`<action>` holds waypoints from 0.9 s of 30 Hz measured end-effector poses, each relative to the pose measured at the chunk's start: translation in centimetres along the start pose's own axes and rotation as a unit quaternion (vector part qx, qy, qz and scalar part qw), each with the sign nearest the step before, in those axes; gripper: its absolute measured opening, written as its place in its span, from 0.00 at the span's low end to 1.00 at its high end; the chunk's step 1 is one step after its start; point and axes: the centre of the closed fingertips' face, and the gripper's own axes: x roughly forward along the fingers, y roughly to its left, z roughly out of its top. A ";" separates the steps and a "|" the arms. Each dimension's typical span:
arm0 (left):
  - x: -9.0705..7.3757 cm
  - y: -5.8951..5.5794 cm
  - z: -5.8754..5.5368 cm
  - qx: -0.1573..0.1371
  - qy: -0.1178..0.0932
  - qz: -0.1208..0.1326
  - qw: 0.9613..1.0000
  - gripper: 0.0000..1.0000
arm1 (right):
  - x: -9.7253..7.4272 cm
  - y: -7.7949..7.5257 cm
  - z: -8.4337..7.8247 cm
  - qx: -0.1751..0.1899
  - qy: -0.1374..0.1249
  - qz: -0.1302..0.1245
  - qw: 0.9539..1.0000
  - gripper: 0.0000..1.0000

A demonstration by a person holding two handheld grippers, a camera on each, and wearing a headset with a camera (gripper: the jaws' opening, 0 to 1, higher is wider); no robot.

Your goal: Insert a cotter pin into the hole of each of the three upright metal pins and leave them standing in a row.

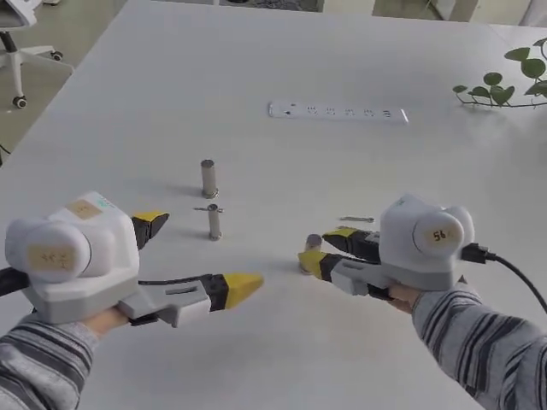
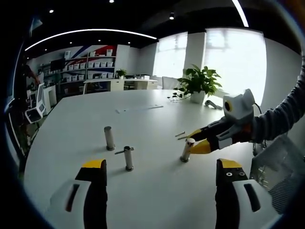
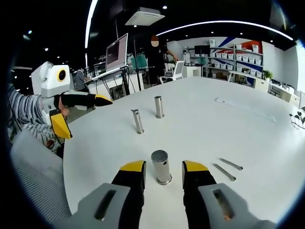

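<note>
Three upright metal pins stand on the white table (image 1: pixel 256 68). The far pin (image 1: pixel 208 178) (image 2: pixel 109 138) (image 3: pixel 158 106) is bare. The middle pin (image 1: pixel 214 220) (image 2: pixel 128 158) (image 3: pixel 137 120) has a cotter pin through its top. The near pin (image 1: pixel 313 246) (image 2: pixel 187 149) (image 3: pixel 160 166) stands between the jaws of my right gripper (image 1: pixel 323 246) (image 3: pixel 163 167) (image 2: pixel 200 140), which is open with a small gap on each side. Two loose cotter pins (image 1: pixel 356 219) (image 3: pixel 227 168) lie just right of it. My left gripper (image 1: pixel 197 254) (image 2: pixel 162 167) (image 3: pixel 86 116) is wide open and holds nothing, near the middle pin.
A white power strip (image 1: pixel 338 112) lies farther back on the table. A green plant (image 1: pixel 513 81) sits at the far right edge. An office chair (image 1: pixel 17 43) stands off the table's left side.
</note>
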 end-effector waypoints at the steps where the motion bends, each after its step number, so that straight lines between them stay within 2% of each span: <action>1: 0.0 0.0 0.0 0.000 0.001 0.000 1.000 0.95 | -0.2 -0.1 0.1 0.001 -0.001 0.000 1.000 0.28; 4: 0.0 0.0 -0.1 0.000 0.003 0.002 1.000 0.97 | -0.8 -0.5 0.1 -0.003 0.014 0.000 1.000 0.32; 6: 0.0 -0.1 0.0 -0.001 -0.001 0.000 1.000 0.98 | -1.3 -0.7 0.4 -0.013 0.014 0.001 1.000 0.32; 8: 0.0 -0.1 0.1 0.000 -0.001 0.001 1.000 0.99 | -1.7 -0.9 0.5 -0.019 0.025 0.005 1.000 0.33; 13: 0.0 -1.1 0.2 0.007 0.001 -0.010 1.000 0.99 | -2.6 -1.9 -0.1 -0.026 0.067 0.013 0.997 0.34; 15: 0.0 -1.3 0.2 0.010 0.002 -0.012 1.000 0.99 | -2.6 -3.4 -0.7 -0.036 0.084 0.012 0.996 0.34; 16: 0.0 -1.3 0.1 0.010 0.003 -0.012 1.000 0.99 | -2.7 -3.5 -0.7 -0.038 0.089 0.015 0.995 0.34; 17: 0.0 -1.3 0.1 0.009 0.004 -0.012 1.000 0.99 | -2.8 -3.9 -0.9 -0.037 0.102 0.014 0.994 0.34; 19: 0.0 -1.4 0.0 0.006 0.007 -0.013 1.000 0.99 | -2.9 -4.2 -1.0 -0.045 0.113 0.020 0.992 0.33; 21: 0.0 -1.5 0.0 0.008 0.009 -0.014 1.000 0.99 | -2.9 -4.9 -1.1 -0.052 0.127 0.016 0.990 0.32; 22: 0.0 -1.6 0.0 0.010 0.011 -0.014 1.000 0.99 | -2.5 -5.9 -1.1 -0.060 0.138 0.018 0.988 0.31; 23: 0.0 -1.6 -0.1 0.010 0.012 -0.014 1.000 0.99 | -2.4 -6.3 -1.2 -0.063 0.145 0.016 0.987 0.30; 24: 0.0 -1.6 -0.1 0.010 0.012 -0.013 1.000 0.99 | -2.5 -6.5 -1.4 -0.073 0.160 0.017 0.984 0.30; 27: -0.1 -1.5 -0.1 0.008 0.013 -0.011 1.000 0.99 | -1.6 -8.1 -1.4 -0.086 0.181 0.019 0.979 0.28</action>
